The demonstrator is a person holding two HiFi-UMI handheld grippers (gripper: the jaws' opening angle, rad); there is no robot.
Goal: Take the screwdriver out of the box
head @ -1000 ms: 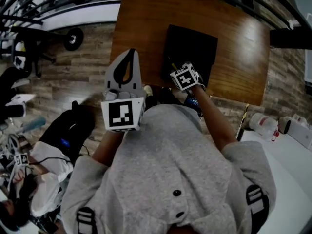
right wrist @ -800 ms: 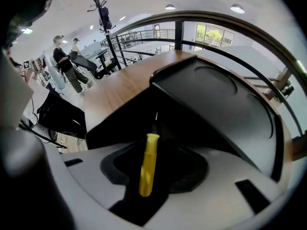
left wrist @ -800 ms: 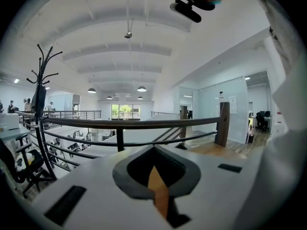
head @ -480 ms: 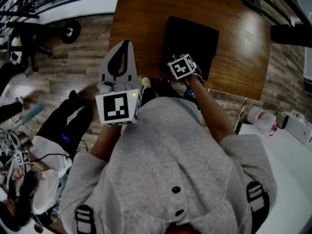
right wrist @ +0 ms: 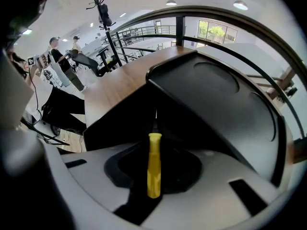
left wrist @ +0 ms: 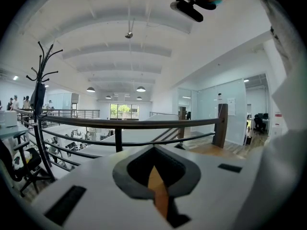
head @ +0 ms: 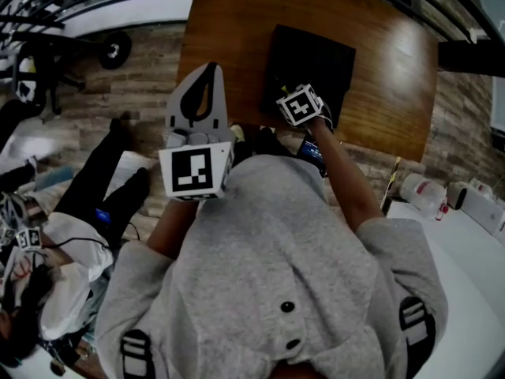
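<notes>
A black box [head: 316,58] lies on the wooden table [head: 237,30]. My right gripper [head: 293,99] points steeply down at the box's near left edge, its marker cube hiding the tips in the head view. In the right gripper view its jaws [right wrist: 154,143] have just been closing and now grip the yellow handle of the screwdriver [right wrist: 154,164], whose thin shaft points at the dark box [right wrist: 216,104]. My left gripper [head: 207,71] hovers off the table's left edge, over the floor. It is shut with nothing in it and faces a railing [left wrist: 154,147].
A person sits on the floor at the left [head: 47,290] beside a black bag [head: 102,204]. An office chair's wheel [head: 114,51] stands at the back left. A white table with containers [head: 442,204] is on the right. A railing [left wrist: 120,123] runs behind the wooden table.
The right gripper's marker cube has tipped slightly at the box's near edge. The left gripper has stayed in place. The person on the floor has shifted their legs.
</notes>
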